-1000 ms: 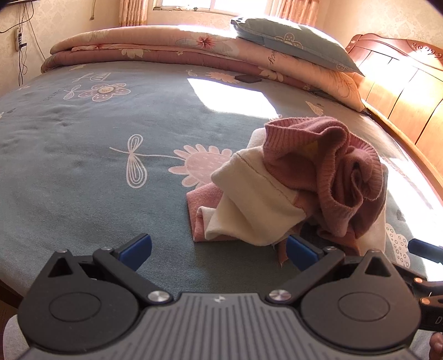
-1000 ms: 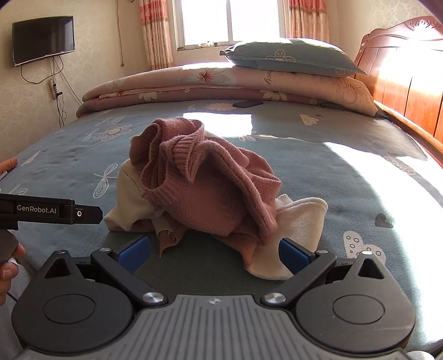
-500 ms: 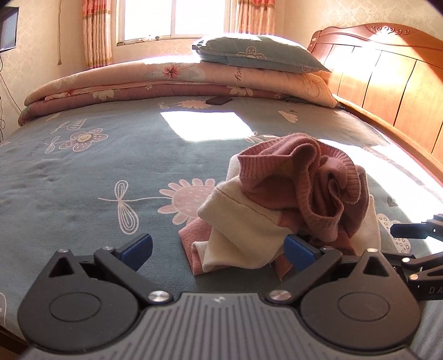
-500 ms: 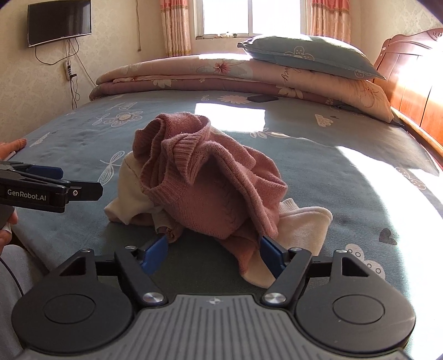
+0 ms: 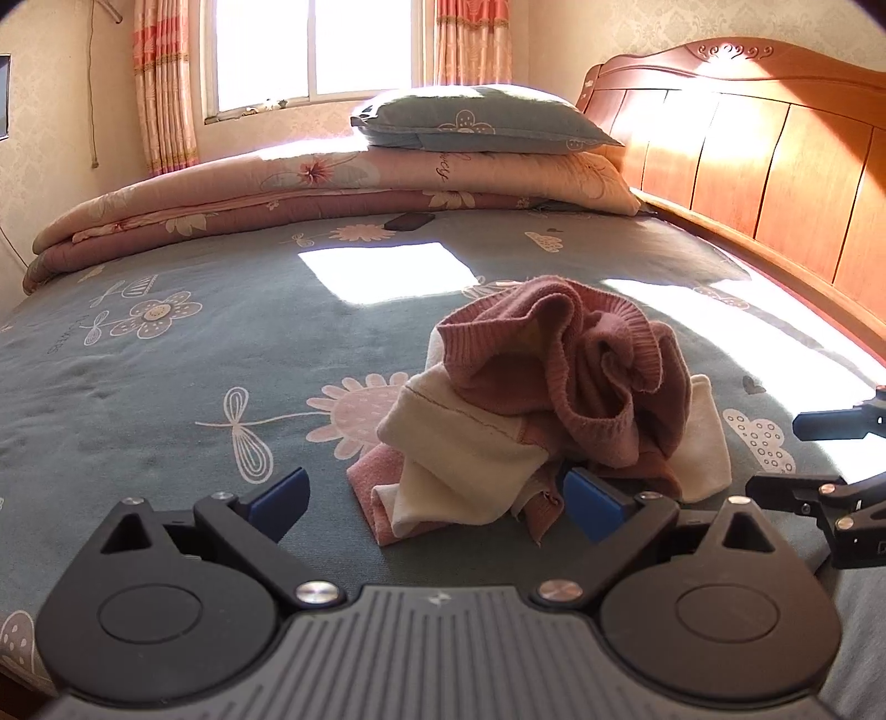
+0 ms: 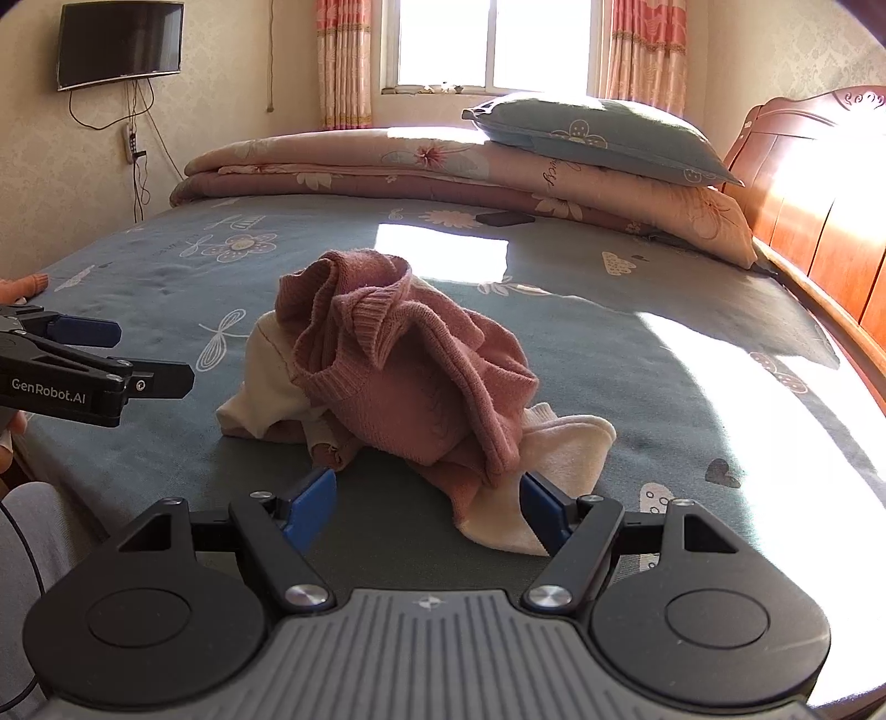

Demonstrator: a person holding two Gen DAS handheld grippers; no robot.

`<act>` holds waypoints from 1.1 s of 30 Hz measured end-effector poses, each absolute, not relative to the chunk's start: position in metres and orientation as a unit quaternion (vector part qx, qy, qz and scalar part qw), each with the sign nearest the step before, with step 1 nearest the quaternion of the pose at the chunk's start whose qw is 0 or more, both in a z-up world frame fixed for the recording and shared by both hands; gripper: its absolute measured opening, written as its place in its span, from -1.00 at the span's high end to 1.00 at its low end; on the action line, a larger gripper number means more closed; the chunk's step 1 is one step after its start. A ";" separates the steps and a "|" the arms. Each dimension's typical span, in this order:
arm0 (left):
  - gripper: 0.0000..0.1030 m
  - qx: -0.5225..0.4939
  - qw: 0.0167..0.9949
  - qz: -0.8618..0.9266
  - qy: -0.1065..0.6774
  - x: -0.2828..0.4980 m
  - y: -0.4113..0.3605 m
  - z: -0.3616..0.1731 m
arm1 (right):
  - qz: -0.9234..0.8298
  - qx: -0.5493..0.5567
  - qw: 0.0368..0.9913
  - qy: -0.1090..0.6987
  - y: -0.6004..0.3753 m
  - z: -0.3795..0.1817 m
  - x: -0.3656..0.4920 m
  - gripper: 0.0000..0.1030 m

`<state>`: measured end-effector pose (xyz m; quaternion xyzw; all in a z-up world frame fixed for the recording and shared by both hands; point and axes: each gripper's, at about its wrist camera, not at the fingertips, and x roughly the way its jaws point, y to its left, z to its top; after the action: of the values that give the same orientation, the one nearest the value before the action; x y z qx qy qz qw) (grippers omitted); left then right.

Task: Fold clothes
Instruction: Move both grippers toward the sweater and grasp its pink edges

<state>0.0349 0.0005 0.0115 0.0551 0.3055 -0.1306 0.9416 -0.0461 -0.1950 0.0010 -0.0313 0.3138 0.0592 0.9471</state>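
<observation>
A crumpled pile of clothes lies on the blue-grey flowered bed sheet (image 5: pixel 166 399): a dusty-pink knit sweater (image 5: pixel 581 354) (image 6: pixel 421 382) over a cream garment (image 5: pixel 470 443) (image 6: pixel 559 443). My left gripper (image 5: pixel 437 498) is open wide just short of the pile's left near corner, and the pink and cream hem lies loose between its blue pads. My right gripper (image 6: pixel 427 509) is open less wide at the pile's right near side, with the cream hem against its right pad (image 6: pixel 545 512). Each gripper shows in the other's view: the right gripper (image 5: pixel 797 457), the left gripper (image 6: pixel 149 354).
Folded floral quilts (image 6: pixel 387 160) and a blue pillow (image 6: pixel 598 133) are stacked at the far edge, with a dark phone (image 6: pixel 506 217) in front. A wooden headboard (image 5: pixel 775 183) runs along the right. A wall TV (image 6: pixel 119 41) hangs far left. A person's hand (image 6: pixel 14 426) holds the left gripper.
My right gripper's jaws have narrowed around the pile's near edge. Both grippers have risen a little, and the left one has rolled to level. The pile has not moved.
</observation>
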 end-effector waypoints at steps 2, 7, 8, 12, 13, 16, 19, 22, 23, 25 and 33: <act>-0.85 0.053 0.939 -0.133 0.314 0.039 0.000 0.007 | 0.066 -0.042 0.945 0.317 -0.192 -0.002 -0.043 -0.51; -0.59 0.043 0.931 -0.146 0.331 0.047 0.000 -0.003 | 0.091 -0.050 0.938 0.330 -0.185 -0.014 -0.035 -0.51; -0.57 0.045 0.930 -0.148 0.334 0.048 -0.001 -0.004 | 0.094 -0.050 0.937 0.331 -0.185 -0.016 -0.033 -0.49; -0.51 0.055 0.930 -0.151 0.330 0.049 -0.002 -0.008 | 0.098 -0.055 0.936 0.333 -0.188 -0.019 -0.027 -0.32; -0.51 0.056 0.930 -0.152 0.330 0.050 -0.002 -0.008 | 0.099 -0.056 0.936 0.333 -0.189 -0.019 -0.025 -0.27; -0.51 0.054 0.928 -0.156 0.333 0.053 -0.002 -0.008 | 0.101 -0.065 0.935 0.332 -0.192 -0.018 -0.020 -0.22; -0.51 0.060 0.928 -0.159 0.332 0.054 -0.004 -0.007 | 0.096 -0.088 0.936 0.327 -0.195 -0.015 -0.014 -0.17; -0.51 0.073 0.927 -0.161 0.330 0.055 -0.007 -0.006 | 0.081 -0.122 0.938 0.314 -0.198 -0.011 -0.002 -0.15; -0.45 0.078 0.926 -0.162 0.333 0.056 -0.008 -0.006 | 0.077 -0.131 0.939 0.310 -0.199 -0.010 0.002 -0.15; -0.27 0.086 0.923 -0.164 0.337 0.058 -0.010 -0.006 | 0.079 -0.139 0.939 0.306 -0.202 -0.006 0.012 -0.15; -0.19 0.091 0.918 -0.172 0.347 0.064 -0.009 -0.006 | 0.122 -0.153 0.927 0.319 -0.198 -0.010 0.055 0.53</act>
<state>0.0645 -0.0090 -0.0064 0.0909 0.3468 -0.1721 0.9175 0.0553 -0.1983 -0.0101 -0.1529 0.3189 0.1218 0.9274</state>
